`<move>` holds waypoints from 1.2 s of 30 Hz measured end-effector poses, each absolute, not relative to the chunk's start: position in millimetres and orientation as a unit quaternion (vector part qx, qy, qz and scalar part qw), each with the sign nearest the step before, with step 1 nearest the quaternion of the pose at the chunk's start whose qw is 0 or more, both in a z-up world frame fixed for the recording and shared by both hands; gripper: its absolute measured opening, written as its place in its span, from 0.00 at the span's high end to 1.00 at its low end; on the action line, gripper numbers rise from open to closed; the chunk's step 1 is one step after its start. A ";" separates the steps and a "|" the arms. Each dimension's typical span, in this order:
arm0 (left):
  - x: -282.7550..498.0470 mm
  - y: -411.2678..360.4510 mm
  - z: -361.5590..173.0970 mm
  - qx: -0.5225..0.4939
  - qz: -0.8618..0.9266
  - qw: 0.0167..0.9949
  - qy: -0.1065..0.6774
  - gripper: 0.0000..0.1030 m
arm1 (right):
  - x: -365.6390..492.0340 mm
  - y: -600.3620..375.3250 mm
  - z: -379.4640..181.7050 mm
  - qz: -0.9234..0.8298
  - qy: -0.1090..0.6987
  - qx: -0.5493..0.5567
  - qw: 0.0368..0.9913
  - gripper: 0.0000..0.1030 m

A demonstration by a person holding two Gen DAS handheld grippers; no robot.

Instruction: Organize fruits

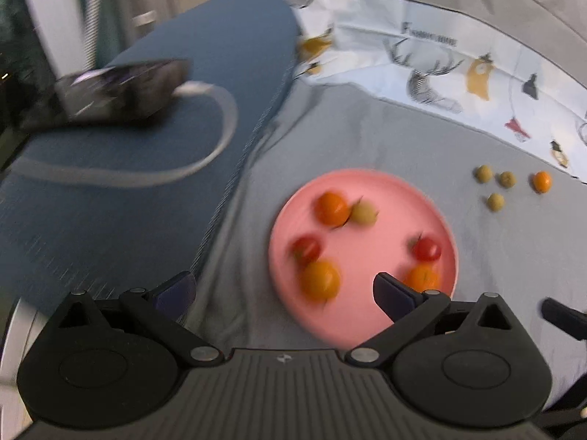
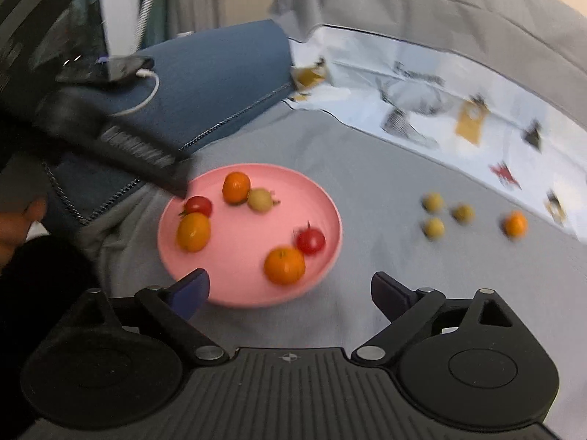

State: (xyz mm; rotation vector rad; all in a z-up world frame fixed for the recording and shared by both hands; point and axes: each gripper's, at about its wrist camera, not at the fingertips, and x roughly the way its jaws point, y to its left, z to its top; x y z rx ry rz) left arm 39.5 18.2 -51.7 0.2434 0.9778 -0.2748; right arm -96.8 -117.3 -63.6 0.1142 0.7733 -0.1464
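- Both claws hang spread wide and empty above a pink plate (image 2: 253,286) on a grey bedsheet (image 2: 385,168); the left claw (image 1: 284,289) sits over the plate's near-left rim, the right claw (image 2: 290,288) over its near-right edge.
- On the plate lie six fruits: three oranges, two red tomatoes and one pale green fruit (image 2: 261,200). The nearest orange (image 2: 284,265) rests touching a tomato (image 2: 310,241) close to the rim.
- Well apart on the sheet to the right wait three small green fruits (image 2: 433,202) in a loose cluster and a lone orange (image 2: 515,223).
- Risk: the round fruits sit on soft, creased bedding, so a claw pressing down beside one could dent the sheet and send it rolling out of reach.
- Risk: the plate rests on that same yielding surface; a nudge to its rim would likely tip it and spill the fruit crowded near the edge.
- Risk: the clustered green fruits lie near one another, so wide fingers closing on one may knock its neighbours away.
- Risk: the tomatoes look soft; too hard a squeeze could split one.
- Both views are motion-blurred, so fine contact is hard to judge.
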 end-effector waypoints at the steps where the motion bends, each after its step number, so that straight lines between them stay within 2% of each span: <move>1: 31.1 25.9 -48.3 0.112 -0.124 0.866 0.471 0.00 | -106.3 -117.3 -58.5 -0.076 0.377 0.080 0.919 0.06; 4: 7.5 41.1 -39.5 0.108 -0.123 0.867 0.470 0.00 | -126.1 -115.2 -42.5 -0.082 0.365 0.115 0.920 0.06; 17: -84.5 58.3 10.7 0.110 -0.133 0.900 0.402 0.00 | -208.1 -82.4 12.9 -0.103 0.273 0.075 0.953 0.02; 36: -118.6 65.2 32.6 0.104 -0.149 0.912 0.367 0.00 | -240.2 -71.5 30.0 -0.115 0.241 0.062 0.962 0.01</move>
